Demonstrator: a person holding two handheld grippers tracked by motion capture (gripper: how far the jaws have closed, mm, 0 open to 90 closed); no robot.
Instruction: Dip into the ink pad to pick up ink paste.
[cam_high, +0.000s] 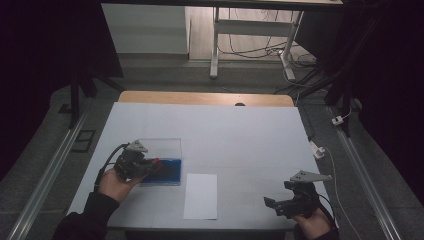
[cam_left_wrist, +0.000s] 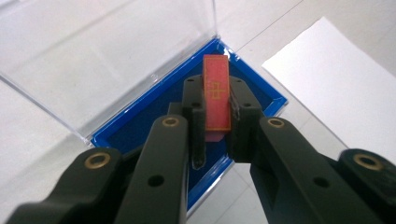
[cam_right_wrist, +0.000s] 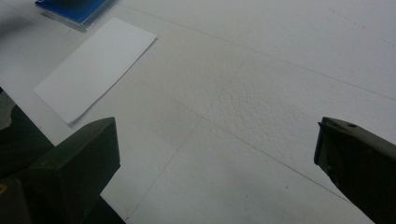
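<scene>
Left claw (cam_left_wrist: 215, 126) clenched on a red card (cam_left_wrist: 216, 95), held upright over the blue box (cam_left_wrist: 140, 126) at counter (cam_high: 250, 135) left. Clear lid (cam_left_wrist: 93, 51) stands open behind. Right claw (cam_right_wrist: 217, 158) released, near right; white paper (cam_high: 201, 196) between.

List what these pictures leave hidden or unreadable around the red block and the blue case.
- Gold marking on the red block: left gripper view, too small and blurred to read.
- Block's lower end: left gripper view, covered by the left gripper.
- Near part of the blue case: left gripper view, behind the gripper's arms.
- Blue case: right gripper view, cut by the top edge.
- Right gripper: right gripper view, jaw tips cut by the edges.
</scene>
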